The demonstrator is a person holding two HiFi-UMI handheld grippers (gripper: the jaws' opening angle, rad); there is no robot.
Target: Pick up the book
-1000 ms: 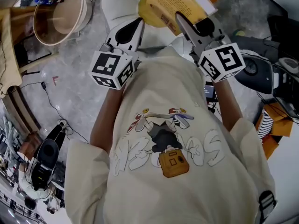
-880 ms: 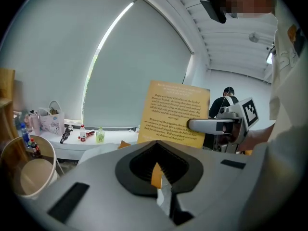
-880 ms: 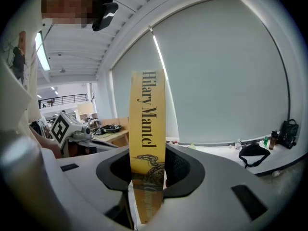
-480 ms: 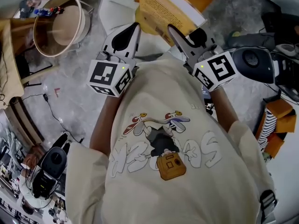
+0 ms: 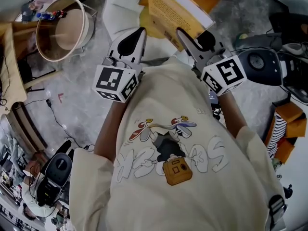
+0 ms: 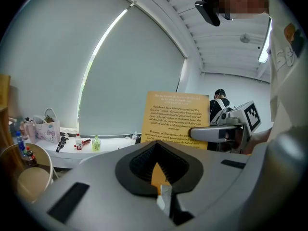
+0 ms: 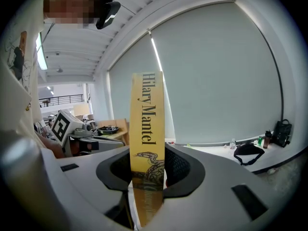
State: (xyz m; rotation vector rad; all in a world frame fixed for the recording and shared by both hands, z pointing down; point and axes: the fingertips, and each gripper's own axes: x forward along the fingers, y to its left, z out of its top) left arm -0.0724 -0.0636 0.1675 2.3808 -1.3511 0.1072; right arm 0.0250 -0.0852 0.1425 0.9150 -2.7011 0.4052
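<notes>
Right gripper view up close: right gripper (image 7: 148,172) clamps the yellow book (image 7: 147,124) by its spine, upright, held in the air! Alongside, left gripper (image 6: 159,172) is pinched together, an orange sliver in its seam; grey floor (image 5: 72,95) far below

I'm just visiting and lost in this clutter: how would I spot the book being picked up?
Start at the person's cream T-shirt; just beyond it, the right gripper clamps the book in its jaws. It is the only yellow thing covered in black print, its spine reading Hilary Mantel above a snake drawing, unlike the plain round tub to the left.
</notes>
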